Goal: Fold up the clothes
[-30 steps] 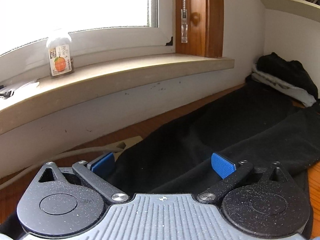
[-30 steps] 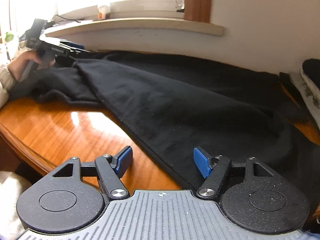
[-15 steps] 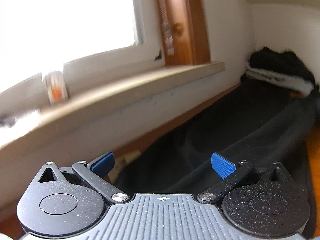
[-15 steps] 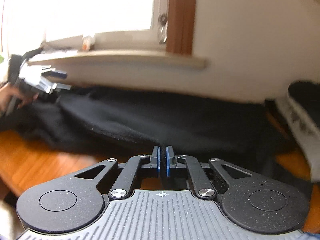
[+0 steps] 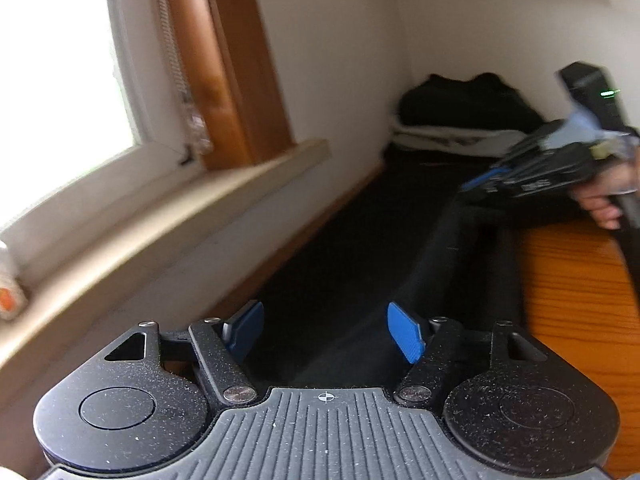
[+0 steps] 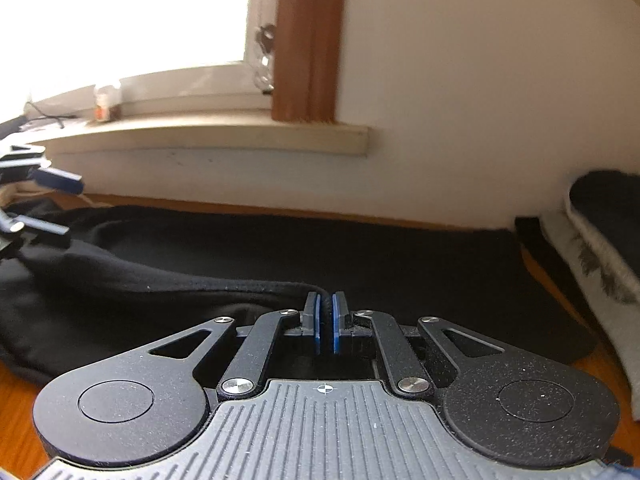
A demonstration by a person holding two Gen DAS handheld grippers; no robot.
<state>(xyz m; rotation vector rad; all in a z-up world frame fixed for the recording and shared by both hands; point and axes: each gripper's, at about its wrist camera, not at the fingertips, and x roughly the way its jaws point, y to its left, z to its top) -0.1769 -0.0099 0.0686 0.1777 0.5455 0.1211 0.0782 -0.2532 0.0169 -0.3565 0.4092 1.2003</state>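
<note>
The right gripper [image 6: 326, 320] is clamped on the edge of the black garment [image 6: 280, 256], which is spread across the wooden table [image 5: 576, 280] below the windowsill [image 6: 208, 136]. The left gripper [image 5: 326, 334] is closing, its blue pads apart above the cloth without pressing it. Folded clothes [image 5: 460, 120] are stacked in the far corner.
</note>
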